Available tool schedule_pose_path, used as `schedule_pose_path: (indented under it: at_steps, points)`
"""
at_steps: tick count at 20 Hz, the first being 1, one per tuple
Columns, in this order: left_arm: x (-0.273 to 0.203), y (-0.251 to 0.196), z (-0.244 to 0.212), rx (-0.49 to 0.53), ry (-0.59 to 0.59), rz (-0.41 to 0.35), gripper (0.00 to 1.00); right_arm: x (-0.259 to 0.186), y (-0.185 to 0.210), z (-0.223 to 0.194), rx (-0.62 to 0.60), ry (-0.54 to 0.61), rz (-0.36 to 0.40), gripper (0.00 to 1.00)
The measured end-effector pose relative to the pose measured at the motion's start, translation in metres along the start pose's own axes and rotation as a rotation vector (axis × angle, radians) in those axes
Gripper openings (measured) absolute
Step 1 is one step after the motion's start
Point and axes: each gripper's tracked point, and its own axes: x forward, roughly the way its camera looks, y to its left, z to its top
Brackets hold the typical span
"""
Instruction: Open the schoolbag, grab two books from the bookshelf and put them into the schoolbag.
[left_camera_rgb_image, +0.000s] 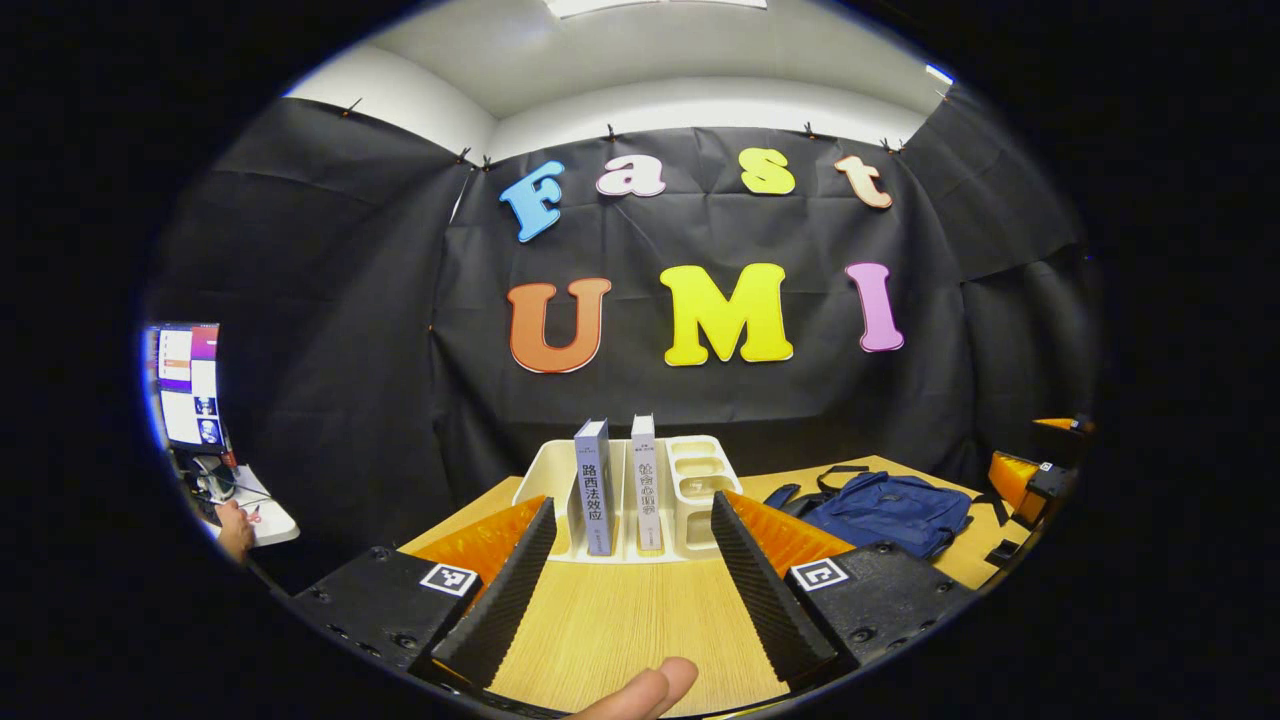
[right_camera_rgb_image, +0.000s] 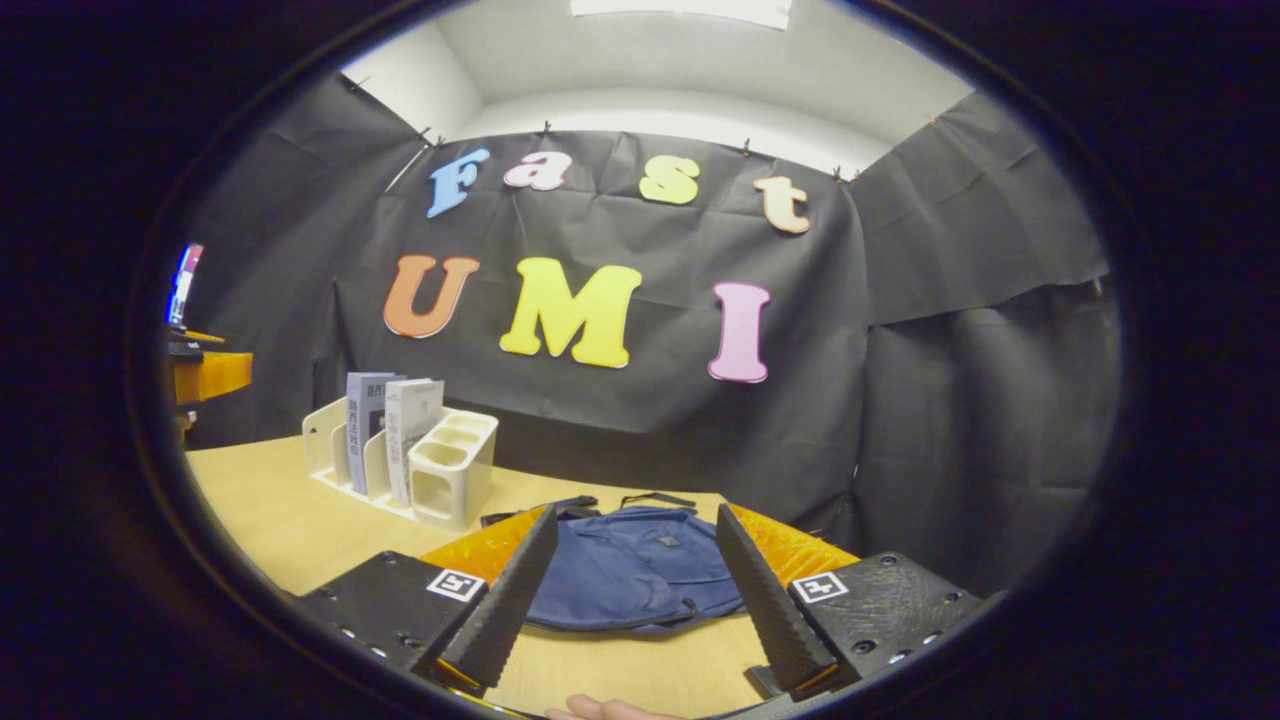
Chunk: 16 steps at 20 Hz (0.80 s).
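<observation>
Two books (left_camera_rgb_image: 620, 485) upright in bookshelf (left_camera_rgb_image: 700, 470); one schoolbag (right_camera_rgb_image: 635, 567) flat.

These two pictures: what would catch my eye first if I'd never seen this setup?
Probably the two upright books standing in a white desk organizer at the back of the wooden table, straight ahead of the open left gripper. Next, the blue schoolbag lying flat and closed on the table, right in front of the open right gripper, to the organizer's right.
</observation>
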Motion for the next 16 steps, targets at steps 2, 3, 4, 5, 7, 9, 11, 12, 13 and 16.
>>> schedule_pose_path:
  at_steps: [2, 3, 4, 5, 7, 9, 11, 12, 13, 16]
  points:
    - [0.001, 0.006, -0.001, -0.002, 0.004, 0.013, 0.97, 0.004, 0.004, -0.004, -0.015, 0.016, 0.002, 0.98]
    - [0.002, 0.005, -0.003, -0.003, 0.007, 0.015, 0.97, 0.005, 0.005, -0.005, -0.026, 0.022, 0.001, 0.95]
    - [0.003, 0.005, -0.004, -0.005, 0.012, 0.016, 0.97, 0.008, 0.008, -0.008, -0.037, 0.03, 0.003, 0.95]
    - [0.003, 0.005, -0.005, -0.007, 0.017, 0.018, 0.97, 0.009, 0.01, -0.011, -0.048, 0.04, 0.005, 0.97]
    - [0.004, 0.005, -0.007, -0.012, 0.027, 0.017, 0.97, 0.017, 0.019, -0.019, -0.073, 0.068, 0.017, 0.95]
    - [0.003, 0.004, -0.008, -0.015, 0.031, 0.01, 0.98, 0.028, 0.034, -0.031, -0.126, 0.098, 0.035, 0.95]
    - [0.003, 0.004, -0.008, -0.005, 0.032, 0.011, 0.98, 0.041, 0.051, -0.045, -0.202, 0.126, 0.049, 0.97]
    - [0.003, 0.004, -0.007, 0.002, 0.03, 0.013, 0.98, 0.047, 0.061, -0.053, -0.23, 0.143, 0.063, 0.96]
    - [0.004, 0.004, -0.007, 0.013, 0.027, 0.014, 0.98, 0.052, 0.074, -0.061, -0.25, 0.159, 0.086, 0.98]
    - [0.004, 0.005, -0.009, 0.026, 0.03, 0.024, 0.97, 0.067, 0.108, -0.086, -0.303, 0.214, 0.138, 0.95]
